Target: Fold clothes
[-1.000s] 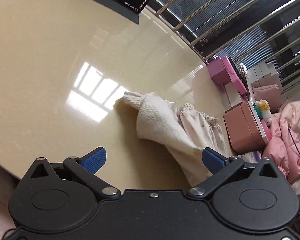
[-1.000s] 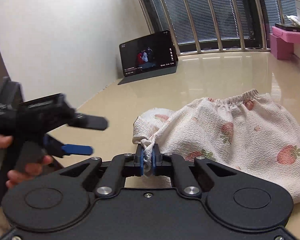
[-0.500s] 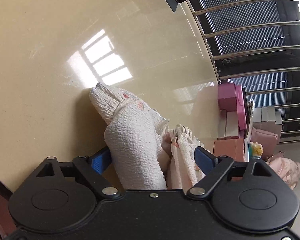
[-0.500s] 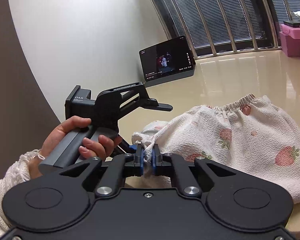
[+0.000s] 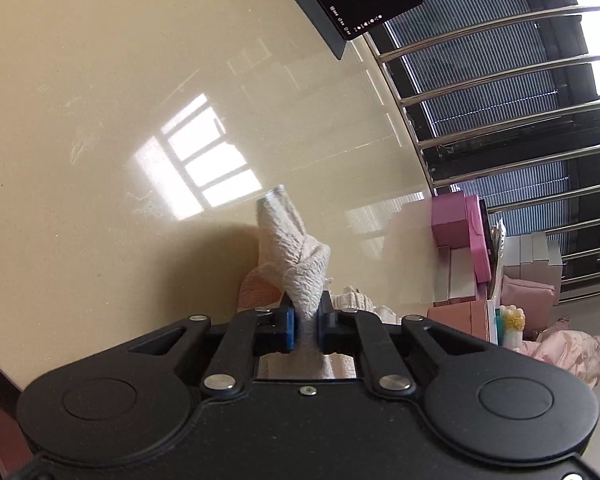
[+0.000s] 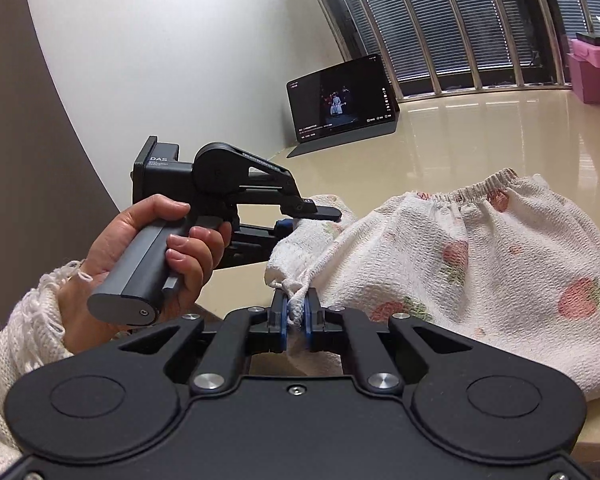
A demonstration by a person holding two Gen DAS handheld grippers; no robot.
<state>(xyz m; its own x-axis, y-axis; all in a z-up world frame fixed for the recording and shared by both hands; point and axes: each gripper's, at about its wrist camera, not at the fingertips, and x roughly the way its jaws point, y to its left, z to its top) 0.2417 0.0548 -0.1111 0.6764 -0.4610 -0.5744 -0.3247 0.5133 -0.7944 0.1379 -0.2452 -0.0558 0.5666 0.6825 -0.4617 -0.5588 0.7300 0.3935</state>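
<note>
The left gripper point(image 5: 307, 322) has just closed on the shorts point(image 6: 480, 264) — waistband away, long axis sideways; the right gripper point(image 6: 296, 316) pinches a corner.

Both grippers, left gripper point(image 5: 307, 322) just closing, right gripper point(image 6: 296, 316), clamped tight.

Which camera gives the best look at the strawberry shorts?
The right wrist view: the shorts lie spread out, waistband and strawberry print plain. The left wrist view shows only a bunched white fold rising from the pads.
</note>
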